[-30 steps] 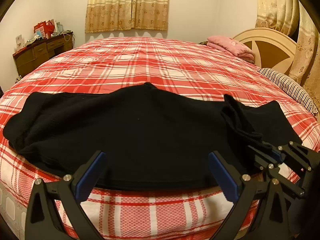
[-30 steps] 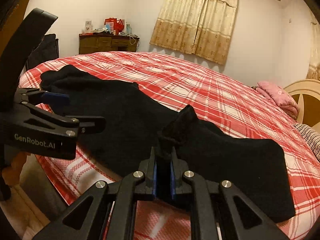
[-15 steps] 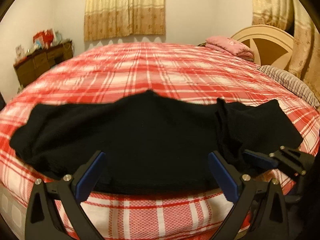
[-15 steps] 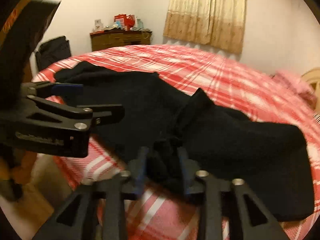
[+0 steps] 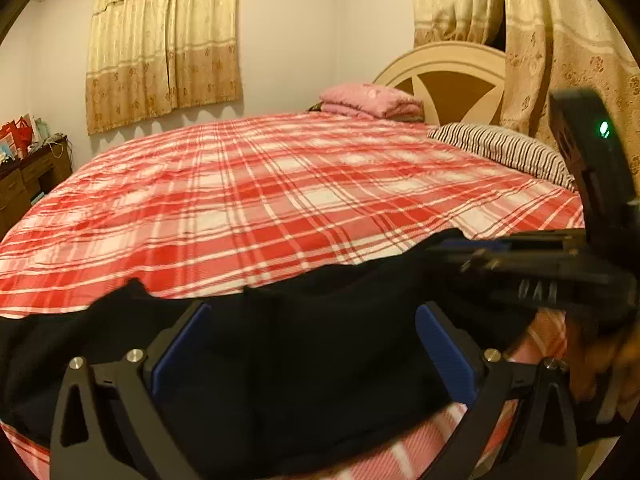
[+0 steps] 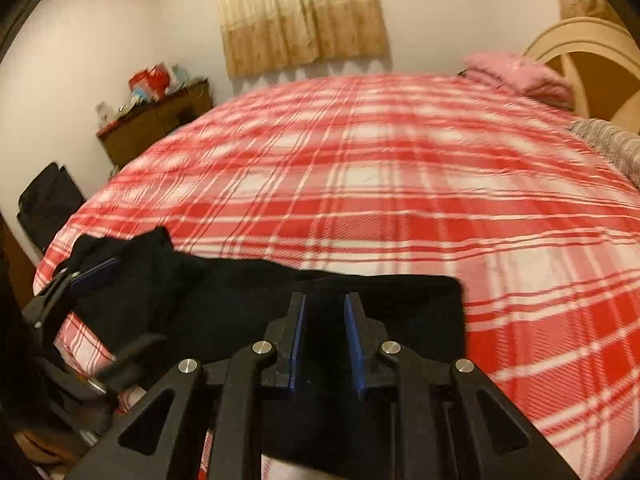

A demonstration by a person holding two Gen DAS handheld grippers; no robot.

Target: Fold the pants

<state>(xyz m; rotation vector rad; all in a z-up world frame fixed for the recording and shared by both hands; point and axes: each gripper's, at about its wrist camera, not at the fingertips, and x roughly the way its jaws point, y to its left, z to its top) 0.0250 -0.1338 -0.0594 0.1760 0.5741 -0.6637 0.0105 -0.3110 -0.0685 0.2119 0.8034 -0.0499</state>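
Black pants (image 5: 304, 344) lie along the near edge of the red plaid bed (image 5: 280, 192). My left gripper (image 5: 312, 320) is wide open, its blue pads on either side of the black cloth just above it. My right gripper (image 6: 325, 320) has its jaws slightly apart with black pants cloth (image 6: 400, 304) between the pads; it is in the left wrist view too, at the right (image 5: 472, 248), over the pants' right end. The left gripper shows in the right wrist view at the far left (image 6: 92, 280).
A pink folded blanket (image 5: 372, 100) and a striped pillow (image 5: 500, 148) lie by the headboard (image 5: 448, 84). A dark wooden dresser (image 6: 156, 120) with clutter stands at the far left wall. Curtains (image 5: 160, 40) hang behind the bed.
Both grippers have moved forward and low over the pants. The right gripper's jaws have parted from a tight pinch, and the raised cloth fold has dropped flat.
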